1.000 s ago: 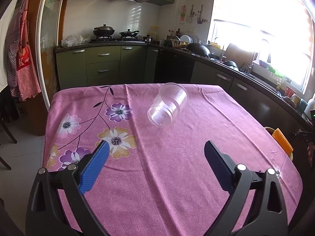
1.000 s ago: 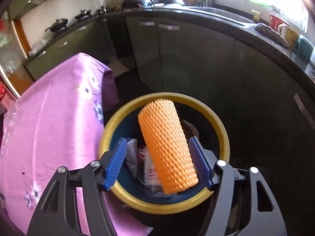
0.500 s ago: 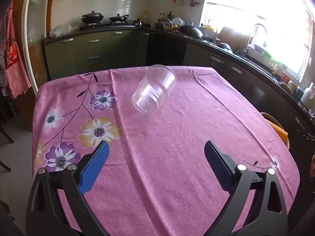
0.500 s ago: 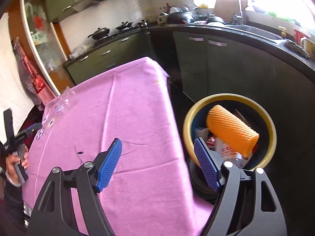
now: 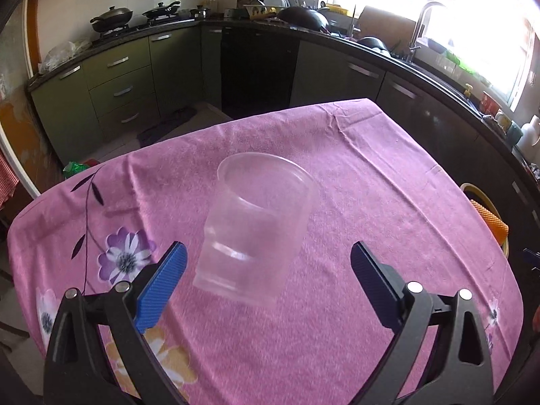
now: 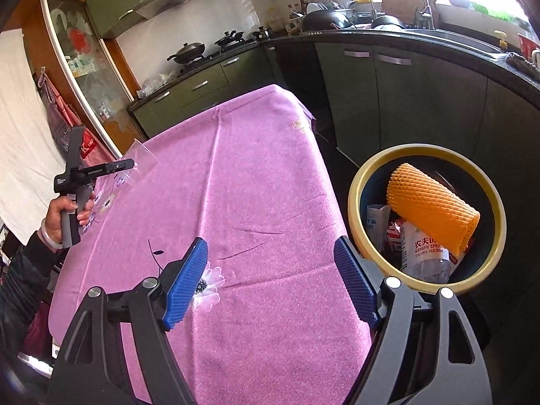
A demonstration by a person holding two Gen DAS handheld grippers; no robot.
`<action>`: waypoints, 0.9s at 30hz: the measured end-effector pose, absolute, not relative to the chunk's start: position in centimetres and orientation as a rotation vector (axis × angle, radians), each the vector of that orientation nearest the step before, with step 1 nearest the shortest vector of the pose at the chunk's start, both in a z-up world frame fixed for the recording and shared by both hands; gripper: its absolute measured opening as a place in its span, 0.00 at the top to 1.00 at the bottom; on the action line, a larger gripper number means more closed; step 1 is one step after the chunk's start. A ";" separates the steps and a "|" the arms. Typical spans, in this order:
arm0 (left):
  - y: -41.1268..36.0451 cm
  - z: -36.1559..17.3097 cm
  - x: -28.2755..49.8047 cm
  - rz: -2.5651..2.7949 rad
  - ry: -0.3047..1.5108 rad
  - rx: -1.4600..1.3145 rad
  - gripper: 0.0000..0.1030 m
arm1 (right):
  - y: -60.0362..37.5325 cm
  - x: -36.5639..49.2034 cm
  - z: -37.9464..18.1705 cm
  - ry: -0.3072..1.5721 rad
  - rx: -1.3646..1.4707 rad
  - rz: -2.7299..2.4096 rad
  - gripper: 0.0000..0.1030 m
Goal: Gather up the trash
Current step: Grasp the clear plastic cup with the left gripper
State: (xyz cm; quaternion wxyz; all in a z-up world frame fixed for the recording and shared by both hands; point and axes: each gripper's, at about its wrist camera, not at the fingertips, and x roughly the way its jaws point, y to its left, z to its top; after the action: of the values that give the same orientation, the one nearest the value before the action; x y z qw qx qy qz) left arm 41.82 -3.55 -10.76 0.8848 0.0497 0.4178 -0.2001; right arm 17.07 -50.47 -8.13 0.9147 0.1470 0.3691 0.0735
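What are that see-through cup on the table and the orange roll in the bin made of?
The cup looks like thin clear plastic, glossy: the pink cloth shows through it and its ridges catch light. The orange roll in the bin seems to be foam netting, matte, with a diamond mesh surface.

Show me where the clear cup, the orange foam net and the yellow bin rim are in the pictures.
clear cup [image 5: 256, 226], left wrist view, on the middle of its side wall.
orange foam net [image 6: 430, 204], right wrist view, on the middle of its ribbed surface.
yellow bin rim [image 6: 354, 192], right wrist view, on the rim's left edge.
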 end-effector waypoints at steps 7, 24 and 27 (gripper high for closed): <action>-4.5 -11.9 45.5 -0.406 0.929 0.135 0.10 | -50.7 17.3 -8.0 0.756 0.300 0.151 0.25; -5.6 -13.3 46.2 -0.404 0.982 0.227 0.38 | -50.4 17.7 -8.3 0.776 0.295 0.151 0.24; -5.9 -13.1 45.7 -0.405 0.968 0.243 0.39 | -50.3 17.7 -8.3 0.774 0.294 0.153 0.24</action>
State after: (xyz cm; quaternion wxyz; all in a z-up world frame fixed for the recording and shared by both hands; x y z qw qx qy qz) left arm 45.74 -5.94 -13.10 0.8584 0.1158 0.4609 -0.1930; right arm 17.66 -50.34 -8.29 0.9127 0.1426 0.3757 0.0741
